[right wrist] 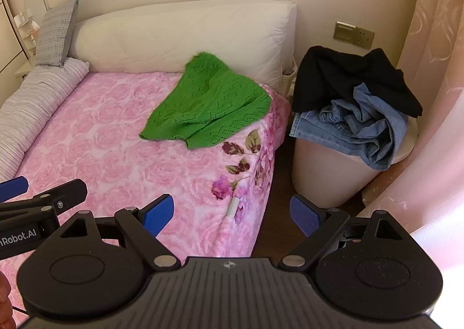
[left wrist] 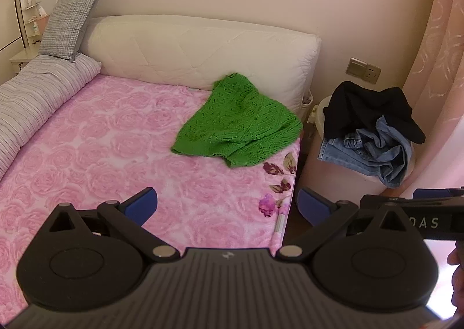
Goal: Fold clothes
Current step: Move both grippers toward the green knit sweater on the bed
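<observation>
A green knitted sweater [left wrist: 237,126] lies crumpled on the pink rose bedspread [left wrist: 116,155] near the bed's far right corner; it also shows in the right wrist view [right wrist: 206,105]. A black garment [right wrist: 348,79] and blue jeans [right wrist: 365,131] are heaped on a pale bin [right wrist: 324,178] beside the bed. My left gripper [left wrist: 227,205] is open and empty above the bed's near part. My right gripper [right wrist: 232,214] is open and empty over the bed's right edge. Both are well short of the sweater.
A white padded headboard [left wrist: 203,50] stands behind the bed. A striped bolster [left wrist: 37,97] and a grey pillow [left wrist: 69,24] lie along the left. A wall socket [right wrist: 352,34] and a pink curtain [right wrist: 435,68] are on the right. Dark floor [right wrist: 275,213] separates bed and bin.
</observation>
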`<state>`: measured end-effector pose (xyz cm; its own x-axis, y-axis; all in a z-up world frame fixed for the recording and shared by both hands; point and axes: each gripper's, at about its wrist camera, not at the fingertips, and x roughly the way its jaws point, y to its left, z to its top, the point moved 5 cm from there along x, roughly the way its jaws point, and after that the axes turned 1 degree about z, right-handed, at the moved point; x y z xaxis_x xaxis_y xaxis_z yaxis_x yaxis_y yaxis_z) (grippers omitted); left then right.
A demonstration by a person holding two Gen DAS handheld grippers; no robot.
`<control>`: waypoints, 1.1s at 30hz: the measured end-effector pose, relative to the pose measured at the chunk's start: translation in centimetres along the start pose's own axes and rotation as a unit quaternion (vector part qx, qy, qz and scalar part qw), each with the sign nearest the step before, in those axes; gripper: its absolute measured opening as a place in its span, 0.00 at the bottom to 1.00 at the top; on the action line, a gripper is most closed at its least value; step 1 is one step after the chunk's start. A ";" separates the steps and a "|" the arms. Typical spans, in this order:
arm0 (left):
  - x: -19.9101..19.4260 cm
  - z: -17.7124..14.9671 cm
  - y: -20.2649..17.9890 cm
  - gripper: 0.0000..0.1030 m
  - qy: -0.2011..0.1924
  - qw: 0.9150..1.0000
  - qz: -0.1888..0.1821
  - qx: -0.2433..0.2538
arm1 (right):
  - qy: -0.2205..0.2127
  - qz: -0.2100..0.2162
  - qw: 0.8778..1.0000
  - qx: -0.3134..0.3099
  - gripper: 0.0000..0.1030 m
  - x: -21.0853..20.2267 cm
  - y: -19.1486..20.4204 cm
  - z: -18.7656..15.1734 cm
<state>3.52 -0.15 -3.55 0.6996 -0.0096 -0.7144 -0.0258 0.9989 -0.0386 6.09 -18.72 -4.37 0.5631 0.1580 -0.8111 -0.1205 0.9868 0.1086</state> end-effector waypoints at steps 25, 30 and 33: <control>2.1 0.2 2.9 0.99 0.014 1.000 -0.009 -0.025 | 0.006 -0.017 1.000 -0.007 0.87 1.2 1.2 0.9; 2.7 0.3 3.4 0.99 0.020 0.999 -0.007 -0.033 | 0.011 -0.019 1.000 -0.012 0.87 1.6 1.6 1.3; 3.0 0.3 3.6 0.99 0.024 0.999 -0.007 -0.037 | 0.013 -0.020 1.000 -0.014 0.87 1.9 1.7 1.5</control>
<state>5.74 3.48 -5.56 0.6659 -0.0265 -0.7455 -0.0705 0.9927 -0.0983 8.21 -16.73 -4.83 0.5467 0.1179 -0.8290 -0.1216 0.9907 0.0607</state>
